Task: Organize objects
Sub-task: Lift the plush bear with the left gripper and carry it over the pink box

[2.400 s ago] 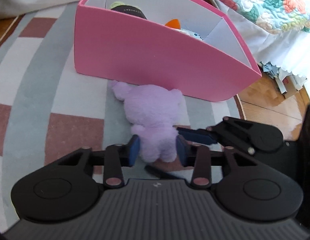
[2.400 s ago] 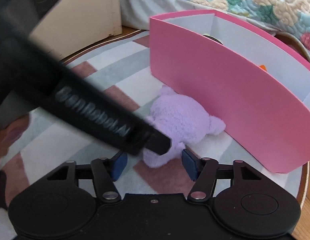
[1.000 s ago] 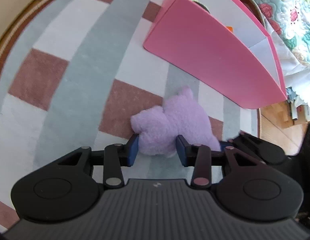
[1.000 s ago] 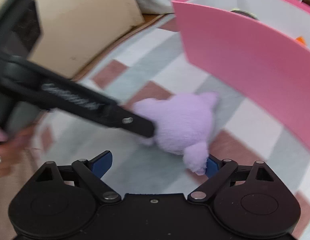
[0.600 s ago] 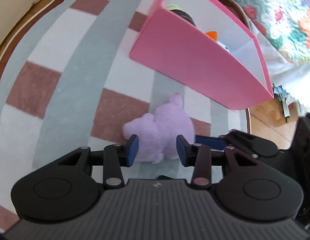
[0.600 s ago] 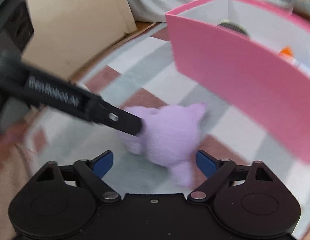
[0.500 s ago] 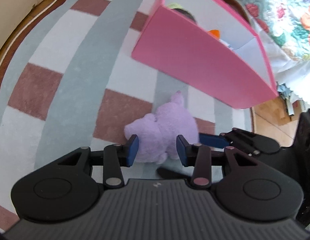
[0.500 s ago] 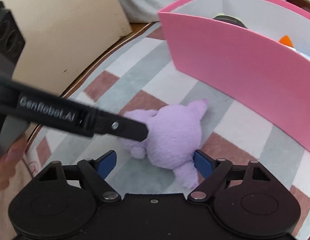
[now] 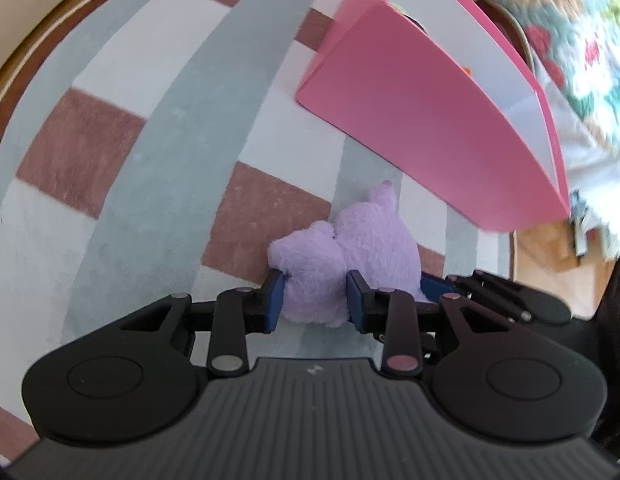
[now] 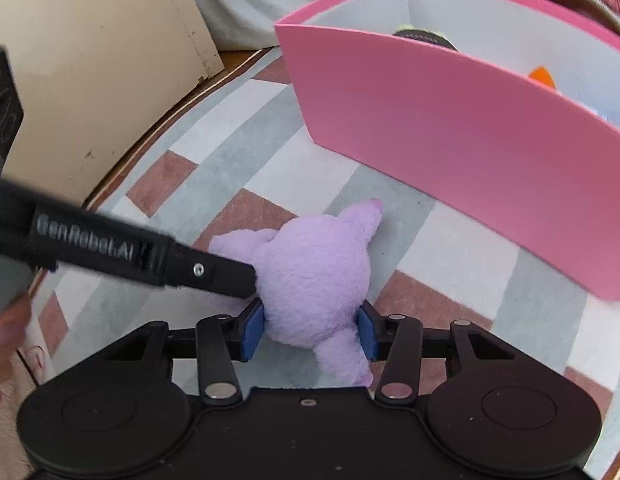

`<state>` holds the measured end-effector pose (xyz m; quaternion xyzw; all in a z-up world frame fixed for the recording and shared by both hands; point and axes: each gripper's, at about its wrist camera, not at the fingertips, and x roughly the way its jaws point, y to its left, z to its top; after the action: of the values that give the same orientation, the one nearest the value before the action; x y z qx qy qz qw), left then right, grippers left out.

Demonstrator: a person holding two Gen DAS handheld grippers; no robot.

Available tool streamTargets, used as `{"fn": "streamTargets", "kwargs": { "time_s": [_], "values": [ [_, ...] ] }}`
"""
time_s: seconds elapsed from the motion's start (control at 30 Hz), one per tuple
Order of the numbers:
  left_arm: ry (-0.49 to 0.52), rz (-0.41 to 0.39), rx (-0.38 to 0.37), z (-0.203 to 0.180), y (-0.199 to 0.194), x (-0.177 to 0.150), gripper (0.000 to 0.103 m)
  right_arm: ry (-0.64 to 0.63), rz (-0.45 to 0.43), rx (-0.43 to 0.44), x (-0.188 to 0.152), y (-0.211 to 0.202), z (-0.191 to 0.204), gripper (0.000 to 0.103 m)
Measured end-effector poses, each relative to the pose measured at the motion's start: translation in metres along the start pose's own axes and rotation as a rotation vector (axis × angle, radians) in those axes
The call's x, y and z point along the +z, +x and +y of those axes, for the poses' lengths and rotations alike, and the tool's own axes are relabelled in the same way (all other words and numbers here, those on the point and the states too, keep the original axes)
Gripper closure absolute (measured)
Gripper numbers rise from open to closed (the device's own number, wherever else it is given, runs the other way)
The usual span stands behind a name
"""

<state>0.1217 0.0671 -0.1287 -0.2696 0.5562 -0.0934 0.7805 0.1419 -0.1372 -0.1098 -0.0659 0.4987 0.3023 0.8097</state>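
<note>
Both claws — left claw point(image 9: 312, 296), right claw point(image 10: 310, 334) — clamped on purple plush point(image 10: 314, 268)

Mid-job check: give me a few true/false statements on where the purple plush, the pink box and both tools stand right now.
1. The purple plush lies on the rug, outside the pink box. True.
2. The right tool has its blue pads on either side of the plush. True.
3. The left tool is far from the plush, over bare rug. False: its pads also flank the plush, from another side.
4. The pink box holds nothing. False: a dark round item and something orange show above its near wall.
5. The plush touches the box wall. False: a strip of rug shows between them.
</note>
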Motion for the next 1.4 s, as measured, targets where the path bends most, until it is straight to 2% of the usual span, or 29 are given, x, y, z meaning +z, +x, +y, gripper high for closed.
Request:
{"fn": "streamTargets", "kwargs": {
  "time_s": [0.17,0.3,0.43,0.67,0.9,1.1,1.4],
  "values": [
    [-0.033,0.000,-0.024,0.005,0.001,0.000,0.072,-0.044,-0.005,-0.042,0.000,-0.001,0.008,0.052],
    [-0.080,-0.025,-0.049,0.009,0.004,0.001,0.072,0.016,0.002,-0.043,-0.002,0.004,0.002,0.052],
    [-0.060,-0.037,-0.033,0.006,0.006,0.002,0.071,0.038,-0.011,-0.048,-0.002,0.006,0.003,0.052],
    [-0.018,-0.035,-0.030,-0.002,0.000,-0.002,0.073,-0.008,-0.001,-0.095,-0.006,0.003,0.014,0.053],
    [0.006,-0.034,-0.041,-0.007,-0.008,-0.004,0.073,-0.016,-0.013,-0.093,-0.008,-0.008,0.016,0.053],
    [0.050,-0.007,-0.018,-0.021,-0.017,-0.007,0.073,-0.055,-0.005,-0.100,-0.010,-0.021,0.022,0.051],
    [0.112,-0.012,-0.011,-0.038,-0.039,-0.007,0.073,-0.087,0.010,-0.089,-0.006,-0.044,0.029,0.050]
  ]
}}
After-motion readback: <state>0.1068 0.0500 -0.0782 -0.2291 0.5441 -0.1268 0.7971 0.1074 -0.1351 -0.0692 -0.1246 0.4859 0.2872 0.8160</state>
